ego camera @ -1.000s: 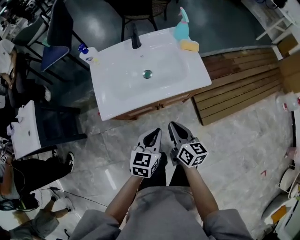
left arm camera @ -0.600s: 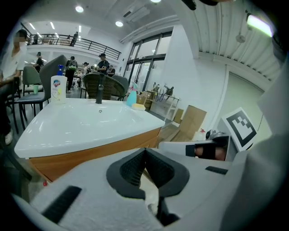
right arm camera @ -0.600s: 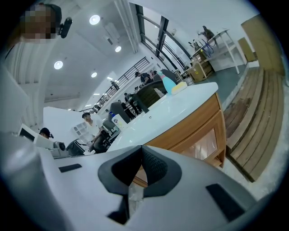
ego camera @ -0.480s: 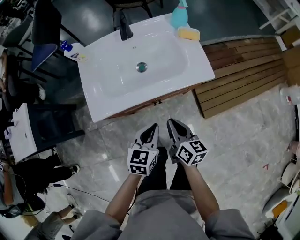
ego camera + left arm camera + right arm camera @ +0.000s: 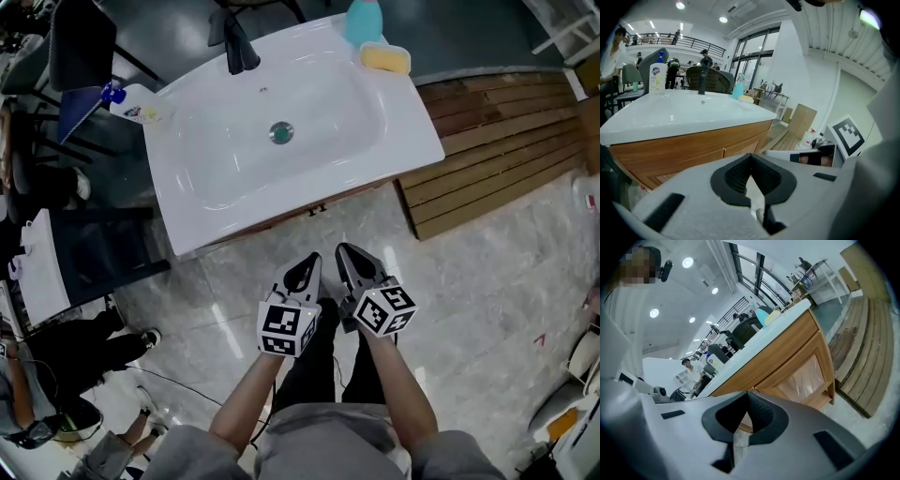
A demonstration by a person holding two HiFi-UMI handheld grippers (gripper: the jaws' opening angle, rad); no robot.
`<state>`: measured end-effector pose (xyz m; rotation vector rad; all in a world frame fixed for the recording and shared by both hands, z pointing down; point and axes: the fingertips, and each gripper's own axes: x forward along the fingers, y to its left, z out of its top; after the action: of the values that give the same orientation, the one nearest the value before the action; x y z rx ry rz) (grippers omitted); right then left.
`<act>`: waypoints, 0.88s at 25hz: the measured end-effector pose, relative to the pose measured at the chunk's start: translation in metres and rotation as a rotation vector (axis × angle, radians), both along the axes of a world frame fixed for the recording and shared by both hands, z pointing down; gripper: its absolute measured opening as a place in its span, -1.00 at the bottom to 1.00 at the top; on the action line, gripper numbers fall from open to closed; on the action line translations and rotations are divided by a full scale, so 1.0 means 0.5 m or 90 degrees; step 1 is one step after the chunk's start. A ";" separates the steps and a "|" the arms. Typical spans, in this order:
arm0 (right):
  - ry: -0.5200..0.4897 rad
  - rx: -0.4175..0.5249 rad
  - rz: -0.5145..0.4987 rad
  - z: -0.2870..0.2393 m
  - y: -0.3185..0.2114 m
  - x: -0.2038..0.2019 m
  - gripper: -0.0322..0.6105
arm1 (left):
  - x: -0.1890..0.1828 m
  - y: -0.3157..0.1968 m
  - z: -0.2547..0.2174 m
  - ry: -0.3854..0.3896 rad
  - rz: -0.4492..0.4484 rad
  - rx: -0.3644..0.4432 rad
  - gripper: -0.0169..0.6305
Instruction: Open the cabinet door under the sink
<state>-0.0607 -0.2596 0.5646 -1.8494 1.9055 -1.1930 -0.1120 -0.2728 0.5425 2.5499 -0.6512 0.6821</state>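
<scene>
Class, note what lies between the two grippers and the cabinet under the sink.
Only bare tiled floor separates the left gripper and right gripper from the cabinet, as the head view shows.

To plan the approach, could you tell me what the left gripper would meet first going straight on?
The left gripper would likely meet the wooden cabinet front below the sink, near its door seam; nothing shows between, though depth is unclear.

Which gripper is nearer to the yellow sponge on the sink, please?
Right. The right gripper hovers in front of the sink, more nearly in line with the yellow sponge at its back right corner; the left gripper is beside it, further left.
</scene>
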 end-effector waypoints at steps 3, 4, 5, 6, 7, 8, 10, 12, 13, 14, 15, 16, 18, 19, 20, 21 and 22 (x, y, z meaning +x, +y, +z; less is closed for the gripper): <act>-0.012 -0.003 0.010 0.039 -0.008 0.006 -0.87 | 0.006 -0.012 0.035 -0.006 -0.003 0.000 -0.92; -0.018 -0.002 0.014 0.052 -0.010 0.007 -0.87 | 0.009 -0.015 0.047 -0.009 -0.003 0.000 -0.92; -0.024 -0.001 0.018 0.064 -0.012 0.009 -0.87 | 0.011 -0.017 0.059 -0.012 -0.002 0.001 -0.92; -0.031 0.002 0.022 0.076 -0.014 0.010 -0.87 | 0.013 -0.019 0.070 -0.015 -0.001 0.003 -0.92; -0.039 0.005 0.027 0.088 -0.017 0.012 -0.87 | 0.015 -0.021 0.081 -0.018 -0.001 0.004 -0.92; -0.048 0.007 0.032 0.099 -0.020 0.013 -0.87 | 0.016 -0.024 0.091 -0.020 -0.001 0.006 -0.92; -0.068 0.011 0.045 0.120 -0.026 0.017 -0.87 | 0.019 -0.030 0.111 -0.024 -0.002 0.012 -0.92; -0.095 0.012 0.062 0.144 -0.032 0.023 -0.86 | 0.020 -0.037 0.130 -0.029 -0.002 0.018 -0.92; -0.111 0.012 0.072 0.158 -0.034 0.026 -0.86 | 0.021 -0.040 0.141 -0.032 -0.002 0.021 -0.92; -0.124 0.013 0.082 0.172 -0.037 0.030 -0.87 | 0.022 -0.043 0.152 -0.036 -0.002 0.024 -0.92; -0.136 0.014 0.089 0.186 -0.040 0.033 -0.86 | 0.023 -0.047 0.164 -0.039 -0.001 0.026 -0.92; -0.144 0.015 0.096 0.200 -0.044 0.035 -0.86 | 0.025 -0.050 0.176 -0.042 0.001 0.028 -0.92; -0.159 0.017 0.102 0.228 -0.052 0.035 -0.86 | 0.029 -0.056 0.202 -0.045 0.006 0.031 -0.92; -0.165 0.018 0.103 0.241 -0.057 0.034 -0.86 | 0.032 -0.059 0.214 -0.046 0.009 0.032 -0.92; -0.171 0.019 0.103 0.254 -0.061 0.032 -0.86 | 0.034 -0.061 0.227 -0.047 0.013 0.032 -0.92; -0.175 0.019 0.102 0.266 -0.065 0.029 -0.86 | 0.036 -0.062 0.240 -0.050 0.017 0.031 -0.92; -0.180 0.019 0.102 0.277 -0.068 0.026 -0.86 | 0.036 -0.063 0.252 -0.054 0.020 0.030 -0.92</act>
<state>-0.0477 -0.2935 0.7031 -1.6787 1.5839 -1.2862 -0.0941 -0.3042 0.6684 2.5909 -0.6630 0.7983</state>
